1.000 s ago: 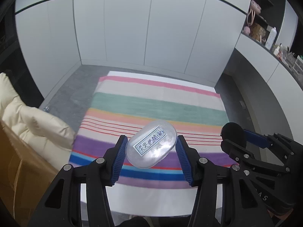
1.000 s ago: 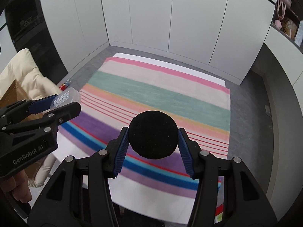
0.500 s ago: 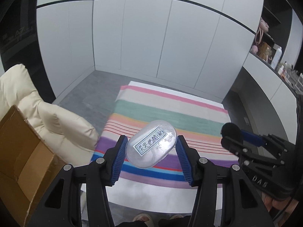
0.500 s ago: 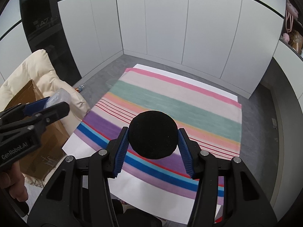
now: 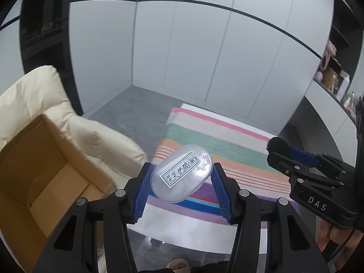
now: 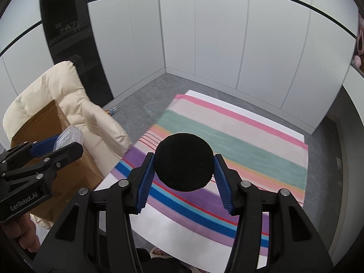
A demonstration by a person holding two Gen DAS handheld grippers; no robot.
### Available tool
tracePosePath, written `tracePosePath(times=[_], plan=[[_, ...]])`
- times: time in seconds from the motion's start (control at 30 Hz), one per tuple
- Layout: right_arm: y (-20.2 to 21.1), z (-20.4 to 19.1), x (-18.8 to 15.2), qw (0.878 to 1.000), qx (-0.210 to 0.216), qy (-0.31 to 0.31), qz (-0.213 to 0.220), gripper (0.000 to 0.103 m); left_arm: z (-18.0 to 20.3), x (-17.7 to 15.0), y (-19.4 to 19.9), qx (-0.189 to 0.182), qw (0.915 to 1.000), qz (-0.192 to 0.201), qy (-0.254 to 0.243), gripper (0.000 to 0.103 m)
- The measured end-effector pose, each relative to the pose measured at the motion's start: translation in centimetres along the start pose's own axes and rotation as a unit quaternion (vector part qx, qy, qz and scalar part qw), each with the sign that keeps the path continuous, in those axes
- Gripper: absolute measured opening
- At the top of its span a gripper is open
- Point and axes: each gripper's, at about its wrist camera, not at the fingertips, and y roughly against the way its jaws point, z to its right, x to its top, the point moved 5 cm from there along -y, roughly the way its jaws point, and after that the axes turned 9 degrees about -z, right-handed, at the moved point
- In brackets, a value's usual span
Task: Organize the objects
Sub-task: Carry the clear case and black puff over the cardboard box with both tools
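Observation:
My left gripper is shut on a clear oval plastic case with a white handwritten label, held in the air above the striped rug. My right gripper is shut on a black round foam ball, also held above the rug. The left gripper and its case show at the left of the right wrist view, over the cardboard box. The right gripper with the ball shows at the right of the left wrist view.
An open cardboard box sits on a cream padded armchair at the left. White cabinet doors close off the back. Shelves with small items are at the far right. Grey floor surrounds the rug.
Both grippers have swung to the left and lifted, still holding their objects. The armchair and cardboard box have come further into view and the rug has shifted right.

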Motion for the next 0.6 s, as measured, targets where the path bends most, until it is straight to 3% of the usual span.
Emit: tracePosePath(times=[0.6], plan=[[-1.1,-10.4,1.5,0.997,0.047,0.067,0.008,0.054,-9.2,-1.2,3.8,0.060,0.9963,0.024,0.057,0.053]])
